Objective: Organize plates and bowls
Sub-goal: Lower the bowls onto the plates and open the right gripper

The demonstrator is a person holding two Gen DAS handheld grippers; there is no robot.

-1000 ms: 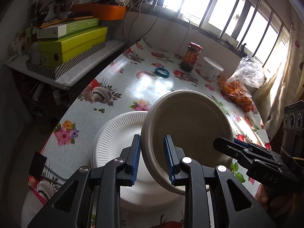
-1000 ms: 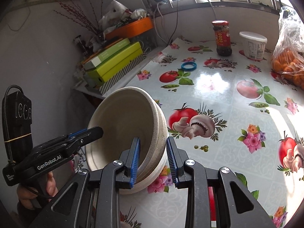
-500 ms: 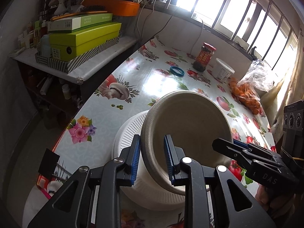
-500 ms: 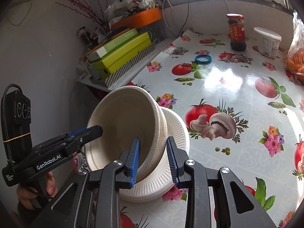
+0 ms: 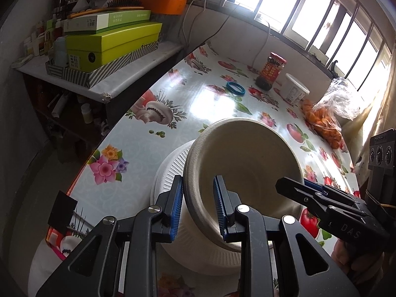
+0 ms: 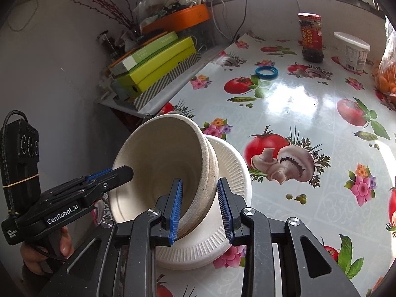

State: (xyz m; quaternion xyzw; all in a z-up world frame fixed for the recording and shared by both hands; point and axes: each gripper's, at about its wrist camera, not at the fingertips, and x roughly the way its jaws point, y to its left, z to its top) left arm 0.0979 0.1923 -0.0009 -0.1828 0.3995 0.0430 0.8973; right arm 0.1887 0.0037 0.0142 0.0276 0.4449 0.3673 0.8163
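Note:
A nested stack of beige paper bowls (image 5: 247,168) (image 6: 160,163) hangs tilted over a white ribbed paper plate (image 5: 168,173) (image 6: 232,173) near the table's left edge. My left gripper (image 5: 198,208) is shut on the stack's near rim, one blue pad inside and one outside. My right gripper (image 6: 200,210) is shut on the opposite rim in the same way. Each gripper shows in the other's view: the right one (image 5: 297,190), the left one (image 6: 118,173). Whether the bowls' base touches the plate I cannot tell.
The flowered tablecloth (image 6: 309,210) ends close to the plate on the left. Beyond that edge a shelf carries green boxes (image 5: 111,42) and an orange tray (image 5: 158,0). Farther back stand a blue ring (image 6: 266,71), a sauce jar (image 6: 310,37), a white tub (image 6: 351,49) and bagged oranges (image 5: 324,123).
Both grippers have carried the bowls a little sideways and down, so the white plate now lies under them. Both grips are unchanged.

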